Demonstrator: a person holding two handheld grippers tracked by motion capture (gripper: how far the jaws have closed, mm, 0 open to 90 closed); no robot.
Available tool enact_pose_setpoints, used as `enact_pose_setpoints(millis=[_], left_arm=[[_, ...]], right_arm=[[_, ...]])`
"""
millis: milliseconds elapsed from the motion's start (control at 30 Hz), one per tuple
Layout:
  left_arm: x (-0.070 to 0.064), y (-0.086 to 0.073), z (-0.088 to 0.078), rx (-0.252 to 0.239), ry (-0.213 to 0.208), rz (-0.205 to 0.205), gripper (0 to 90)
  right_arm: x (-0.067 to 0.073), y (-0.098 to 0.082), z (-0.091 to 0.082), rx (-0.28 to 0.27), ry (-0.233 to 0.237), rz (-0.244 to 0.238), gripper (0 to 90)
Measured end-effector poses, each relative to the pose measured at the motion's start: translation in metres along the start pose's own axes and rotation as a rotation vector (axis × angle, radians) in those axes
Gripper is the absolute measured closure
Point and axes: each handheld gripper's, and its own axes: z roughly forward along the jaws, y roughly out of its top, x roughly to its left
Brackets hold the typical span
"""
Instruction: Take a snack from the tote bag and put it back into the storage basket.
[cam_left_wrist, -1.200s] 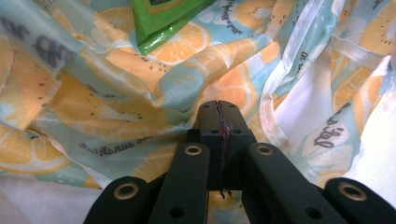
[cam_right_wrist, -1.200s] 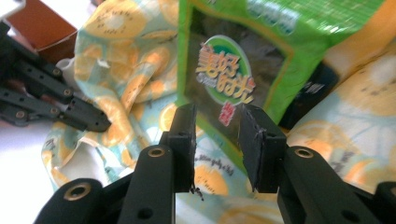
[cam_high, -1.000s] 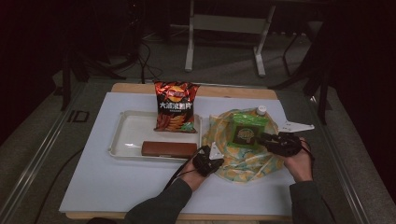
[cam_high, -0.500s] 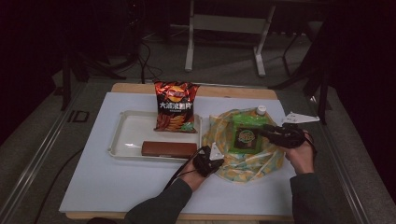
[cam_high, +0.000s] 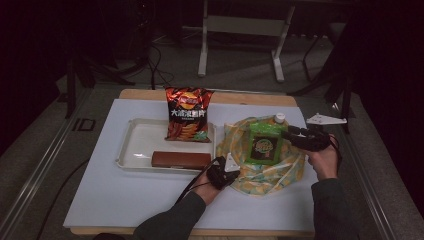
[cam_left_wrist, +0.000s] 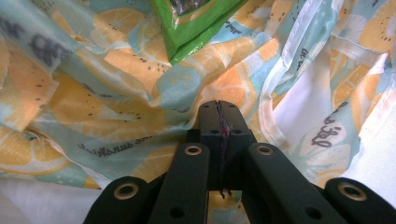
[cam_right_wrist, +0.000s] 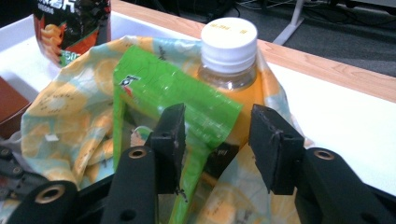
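A citrus-print fabric bag (cam_high: 270, 172) lies open on the white mat, right of the tray. My left gripper (cam_high: 225, 172) is shut on the bag's near-left edge, and the cloth (cam_left_wrist: 116, 93) bunches at its closed tips (cam_left_wrist: 219, 109). A green snack packet (cam_high: 263, 142) lies in the bag's mouth, against an orange drink bottle with a white cap (cam_right_wrist: 229, 42). My right gripper (cam_high: 290, 134) is at the bag's right side. Its jaws have just been opening and stand wide (cam_right_wrist: 217, 135), with the packet's corner (cam_right_wrist: 154, 84) loose between them.
A white tray (cam_high: 137, 145) left of the bag holds a red chip bag (cam_high: 187, 112) standing upright and a flat brown bar (cam_high: 181, 159). The white mat (cam_high: 125, 200) covers the wooden table. A metal stand's legs are on the floor beyond.
The right gripper's jaws opened and it drew back a little to the right, away from the green packet, which stays in the bag. The left gripper has not moved.
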Motion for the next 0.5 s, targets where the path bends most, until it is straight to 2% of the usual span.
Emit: enact_pose_setpoints(millis=[233,500], left_arm=[[0.000,0.000,0.000,0.001,0.001,0.003,89.0],[0.000,0.000,0.000,0.001,0.002,0.006,88.9]], right_arm=[[-0.004,0.003,0.008,-0.003,0.040,0.022,56.2],[-0.009,0.002,0.012,-0.016,0.078,0.054,65.1]])
